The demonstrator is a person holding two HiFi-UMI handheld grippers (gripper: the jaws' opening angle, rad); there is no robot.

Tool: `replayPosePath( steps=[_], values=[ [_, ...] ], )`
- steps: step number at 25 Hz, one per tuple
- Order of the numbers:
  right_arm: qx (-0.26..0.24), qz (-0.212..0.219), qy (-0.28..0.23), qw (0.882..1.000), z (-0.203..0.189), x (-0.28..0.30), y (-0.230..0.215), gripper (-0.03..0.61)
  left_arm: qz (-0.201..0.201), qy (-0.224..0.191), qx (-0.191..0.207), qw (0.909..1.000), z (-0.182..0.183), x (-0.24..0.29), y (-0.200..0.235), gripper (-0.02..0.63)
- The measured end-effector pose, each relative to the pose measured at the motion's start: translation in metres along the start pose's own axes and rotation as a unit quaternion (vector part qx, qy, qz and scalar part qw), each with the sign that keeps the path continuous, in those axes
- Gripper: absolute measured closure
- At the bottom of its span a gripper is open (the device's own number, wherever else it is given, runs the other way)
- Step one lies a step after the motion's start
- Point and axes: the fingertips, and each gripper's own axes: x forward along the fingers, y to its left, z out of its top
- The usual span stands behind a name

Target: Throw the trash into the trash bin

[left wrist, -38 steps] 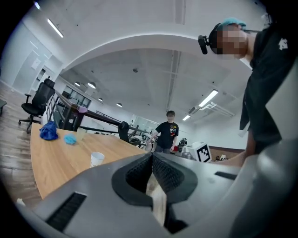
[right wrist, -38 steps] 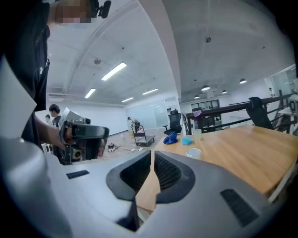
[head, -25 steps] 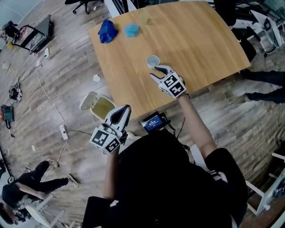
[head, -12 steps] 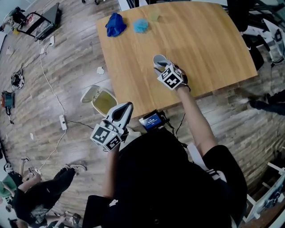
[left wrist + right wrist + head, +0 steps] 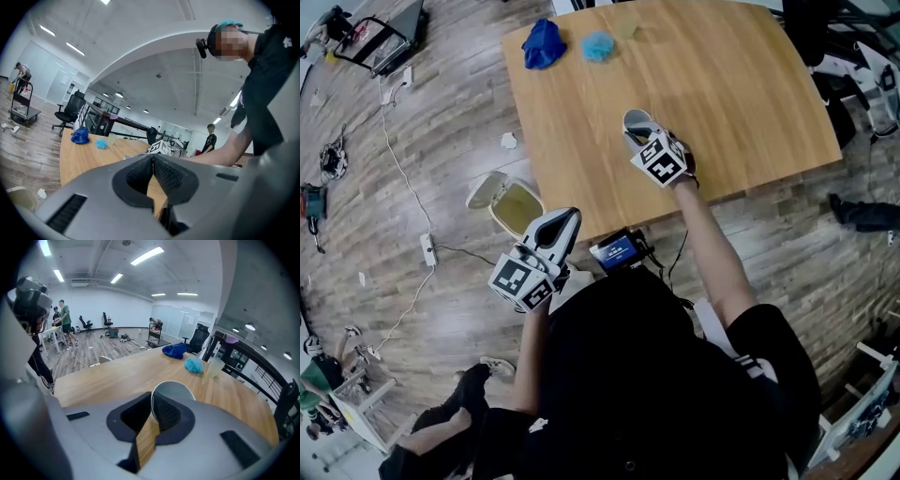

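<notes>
A white paper cup [image 5: 636, 122] stands on the wooden table [image 5: 750, 84] near its front edge. My right gripper [image 5: 639, 141] reaches down onto it, and its jaws are closing with the cup's near wall pinched between the pads. In the right gripper view the cup's open mouth [image 5: 174, 389] shows just beyond the right gripper [image 5: 152, 414]. My left gripper [image 5: 567, 218] hangs off the table's front left, over the floor, shut and empty; its pads meet in the left gripper view [image 5: 153, 169]. An open trash bin [image 5: 515, 207] sits on the floor just left of it.
At the table's far left lie a blue cloth [image 5: 543, 42], a cyan crumpled ball [image 5: 597, 46] and a clear plastic cup [image 5: 625, 26]. A scrap of paper [image 5: 508, 141] lies on the floor. A black device with a blue screen [image 5: 619, 251] hangs at the table's front edge. Cables cross the floor at left.
My right gripper has come down onto the paper cup and its jaws have gone from wide apart to pinched on the cup's wall. The left gripper has stayed put.
</notes>
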Motion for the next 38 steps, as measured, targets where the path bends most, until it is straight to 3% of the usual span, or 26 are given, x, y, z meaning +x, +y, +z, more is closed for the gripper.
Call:
replayPosePath(
  steps=[7, 13, 22, 27, 31, 38],
  values=[
    [-0.023, 0.044, -0.042, 0.998, 0.056, 0.028, 0.041, 0.566, 0.038, -0.011, -0.010, 0.9992, -0.009, -0.031, 0.014, 0.606],
    [-0.074, 0.127, -0.050, 0.988, 0.116, 0.089, 0.133, 0.566, 0.118, -0.036, -0.039, 0.9916, -0.023, -0.092, 0.048, 0.606],
    [-0.115, 0.219, -0.050, 0.968, 0.188, 0.170, 0.273, 0.566, 0.189, -0.067, -0.084, 0.9761, -0.043, -0.187, 0.120, 0.606],
    [-0.124, 0.256, -0.022, 0.959, 0.186, 0.209, 0.333, 0.566, 0.219, -0.086, -0.109, 0.9658, -0.059, -0.226, 0.154, 0.606],
    [-0.122, 0.279, 0.006, 0.952, 0.168, 0.244, 0.373, 0.566, 0.215, -0.088, -0.129, 0.9640, -0.080, -0.233, 0.179, 0.606],
    [-0.084, 0.275, 0.063, 0.956, 0.102, 0.325, 0.416, 0.566, 0.199, -0.081, -0.173, 0.9612, -0.142, -0.229, 0.222, 0.606]
  ],
)
